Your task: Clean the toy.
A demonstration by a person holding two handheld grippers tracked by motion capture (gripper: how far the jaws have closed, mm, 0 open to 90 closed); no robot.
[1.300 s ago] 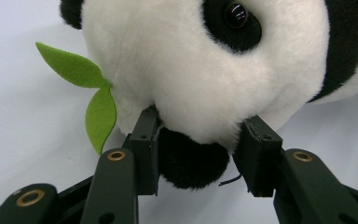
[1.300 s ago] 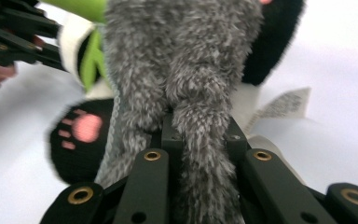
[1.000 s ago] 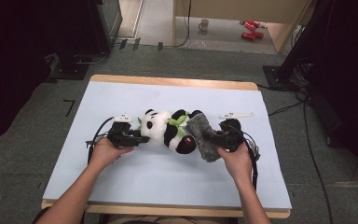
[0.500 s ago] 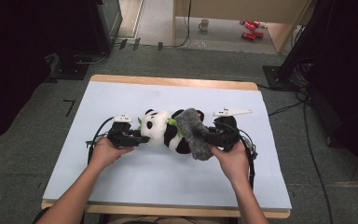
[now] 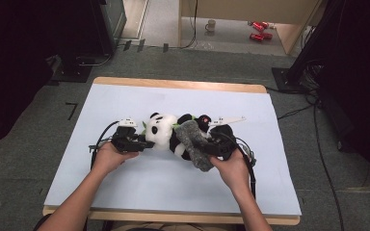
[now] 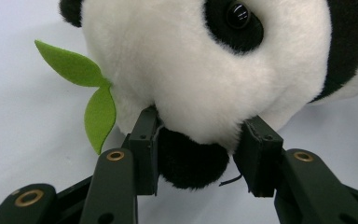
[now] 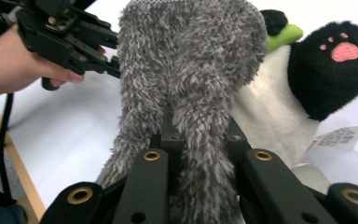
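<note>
Pulling the grey fuzzy cloth (image 5: 195, 144) any farther across the panda (image 5: 166, 132) could drag the toy with it, because your right gripper (image 5: 211, 144) pinches only a bunched fold of pile and the soft fabric may either slip free or catch on the black paw (image 7: 340, 65). A second risk sits at the head end: your left gripper (image 5: 142, 143) clamps plush around the snout, and a sideways tug from the cloth could work that fur out of the pads or twist the head. Keep the green leaves (image 6: 88, 88) out of the way too.

Your left jaws stand part-way open, pressed into the white fur on both sides of the dark nose (image 6: 191, 161). Your right jaws are nearly closed, squeezing the grey cloth between them. The panda lies near the middle of the pale blue mat (image 5: 139, 192), head toward 9 o'clock, with the cloth draped over its body at the 3 o'clock end, beside the white tag (image 7: 338, 137).
</note>
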